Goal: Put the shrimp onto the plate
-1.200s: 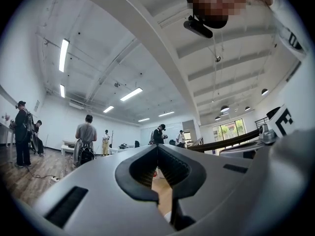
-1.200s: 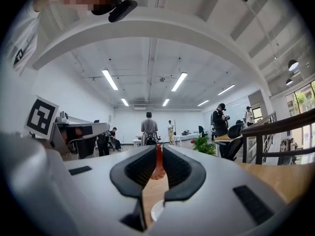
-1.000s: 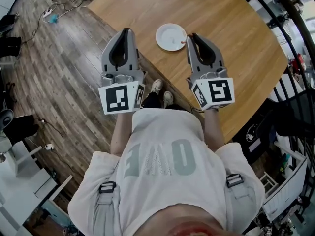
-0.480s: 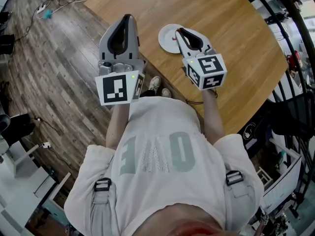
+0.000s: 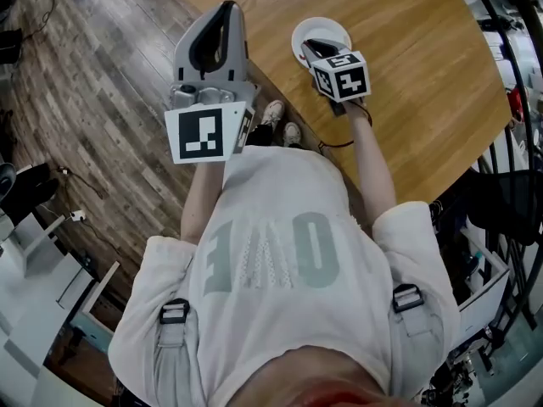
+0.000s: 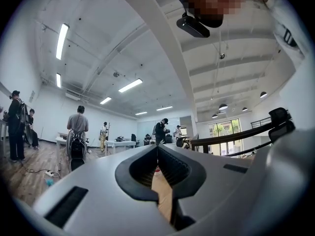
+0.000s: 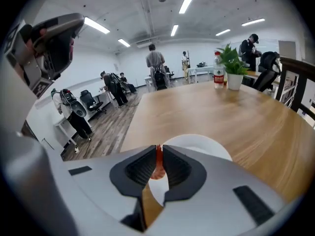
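The small orange-red shrimp (image 7: 157,167) stood upright, pinched between the right gripper's (image 7: 158,150) jaws near their tips. The round white plate (image 7: 206,144) lay flat just beyond and below those jaws.

Bright ceiling strip lights, fisheye-warped edges

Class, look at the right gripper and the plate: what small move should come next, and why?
Probably lower the right gripper a little and open it. Its jaws are closed on the shrimp, and the white plate lies directly below and just beyond them.
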The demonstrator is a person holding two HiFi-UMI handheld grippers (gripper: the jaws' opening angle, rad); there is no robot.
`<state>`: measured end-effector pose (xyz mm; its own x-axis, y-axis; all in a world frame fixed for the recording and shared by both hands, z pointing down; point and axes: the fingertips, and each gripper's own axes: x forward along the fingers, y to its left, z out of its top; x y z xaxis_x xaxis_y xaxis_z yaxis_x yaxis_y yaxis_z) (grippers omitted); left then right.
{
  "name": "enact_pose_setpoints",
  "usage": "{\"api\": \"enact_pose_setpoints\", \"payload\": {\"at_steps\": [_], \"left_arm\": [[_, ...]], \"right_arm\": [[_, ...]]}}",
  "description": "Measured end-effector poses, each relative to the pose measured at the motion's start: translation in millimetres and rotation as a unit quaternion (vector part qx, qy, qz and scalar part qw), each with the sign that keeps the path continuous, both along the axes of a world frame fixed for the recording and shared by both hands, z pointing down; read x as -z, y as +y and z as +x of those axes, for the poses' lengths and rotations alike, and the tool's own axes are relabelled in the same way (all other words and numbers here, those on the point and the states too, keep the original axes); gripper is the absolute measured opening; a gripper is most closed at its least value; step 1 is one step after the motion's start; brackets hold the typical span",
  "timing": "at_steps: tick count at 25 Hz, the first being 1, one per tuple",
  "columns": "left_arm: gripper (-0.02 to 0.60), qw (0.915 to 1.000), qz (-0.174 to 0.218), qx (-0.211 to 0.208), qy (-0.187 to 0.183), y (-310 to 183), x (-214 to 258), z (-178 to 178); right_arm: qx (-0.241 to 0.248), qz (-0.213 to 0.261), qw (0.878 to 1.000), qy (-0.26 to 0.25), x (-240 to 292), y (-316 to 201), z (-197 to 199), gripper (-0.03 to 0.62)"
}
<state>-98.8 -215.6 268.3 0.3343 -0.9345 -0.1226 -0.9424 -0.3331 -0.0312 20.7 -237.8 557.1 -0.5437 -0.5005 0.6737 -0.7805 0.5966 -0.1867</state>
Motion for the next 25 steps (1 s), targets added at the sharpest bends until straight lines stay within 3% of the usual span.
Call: {"api": "enact_pose_setpoints", "payload": {"at_steps": [7,16,25], "left_arm": [[0.011,0.9998,-0.012,0.015,0.001,-4.9,-9.4,-22.6],[0.011,0.9997,-0.015,0.017,-0.001,-6.3,-15.6,-24.4],[0.011,0.9999,-0.015,0.006,0.002,-5.4,-13.8,-19.1]], "right_arm": [[-0.009,-0.030,0.999,0.020,-29.6,-7.6,-3.5,0.051],[-0.027,-0.029,0.998,0.055,-36.1,-17.3,1.9,0.052],[-0.033,-0.028,0.998,0.052,-44.2,-13.2,-1.9,0.054]]}}
